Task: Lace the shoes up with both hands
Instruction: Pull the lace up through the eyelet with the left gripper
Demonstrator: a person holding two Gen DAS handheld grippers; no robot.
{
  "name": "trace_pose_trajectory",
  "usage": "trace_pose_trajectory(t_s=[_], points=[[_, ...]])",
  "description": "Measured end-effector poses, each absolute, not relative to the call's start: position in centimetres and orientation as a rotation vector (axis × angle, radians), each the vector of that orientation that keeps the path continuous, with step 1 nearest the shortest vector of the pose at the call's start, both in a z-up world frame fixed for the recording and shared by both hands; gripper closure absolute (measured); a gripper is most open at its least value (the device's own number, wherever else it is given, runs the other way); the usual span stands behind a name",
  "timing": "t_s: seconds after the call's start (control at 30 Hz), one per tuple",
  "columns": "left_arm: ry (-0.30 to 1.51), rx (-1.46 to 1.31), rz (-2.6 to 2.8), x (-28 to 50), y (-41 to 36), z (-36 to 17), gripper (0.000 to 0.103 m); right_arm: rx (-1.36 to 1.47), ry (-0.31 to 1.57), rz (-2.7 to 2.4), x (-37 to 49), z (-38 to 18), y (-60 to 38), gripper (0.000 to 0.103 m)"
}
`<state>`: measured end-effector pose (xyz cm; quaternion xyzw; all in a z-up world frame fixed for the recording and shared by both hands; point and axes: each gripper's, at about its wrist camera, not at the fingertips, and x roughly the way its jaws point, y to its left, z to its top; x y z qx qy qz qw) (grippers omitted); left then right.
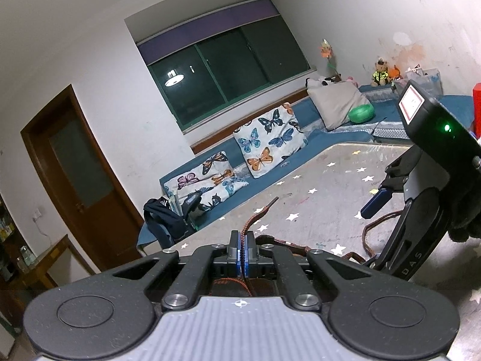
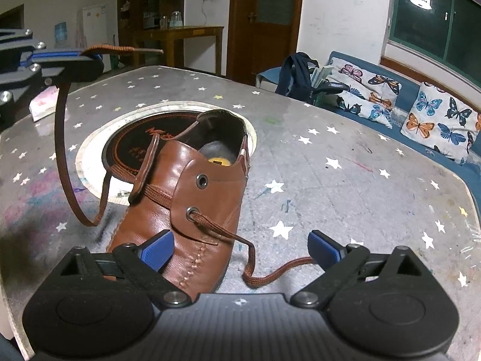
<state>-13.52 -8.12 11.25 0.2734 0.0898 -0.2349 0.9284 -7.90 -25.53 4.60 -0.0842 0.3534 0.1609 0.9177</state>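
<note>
A brown leather shoe [image 2: 192, 198] stands on the star-patterned table [image 2: 345, 186], toe toward the right wrist camera. A brown lace [image 2: 222, 234] runs through its lower eyelets; the upper eyelet [image 2: 202, 181] is empty. My left gripper [image 1: 242, 248] is shut on one lace end [image 1: 255, 218], whose tip sticks out past the fingers; it shows at the left edge of the right wrist view [image 2: 90, 57], holding the lace above the table. My right gripper [image 2: 240, 248] is open over the shoe's toe, with the other lace end [image 2: 282, 270] lying between its fingers.
A round dark inset [image 2: 132, 147] sits in the table behind the shoe. A pink and white packet [image 2: 45, 102] lies at the far left. A blue sofa with butterfly cushions [image 2: 421, 117] runs along the wall. A wooden door [image 1: 78, 180] and side table [image 2: 180, 34] stand beyond.
</note>
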Motion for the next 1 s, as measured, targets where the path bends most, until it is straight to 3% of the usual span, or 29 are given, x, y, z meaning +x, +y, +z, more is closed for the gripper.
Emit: trace_pose_trajectory(t_s=[1.0], points=[[0.209,0.573,-0.449,-12.9,-7.8,11.0,0.101,-0.11,0.675,0.341,-8.1,4.3,-25.3,0.002]])
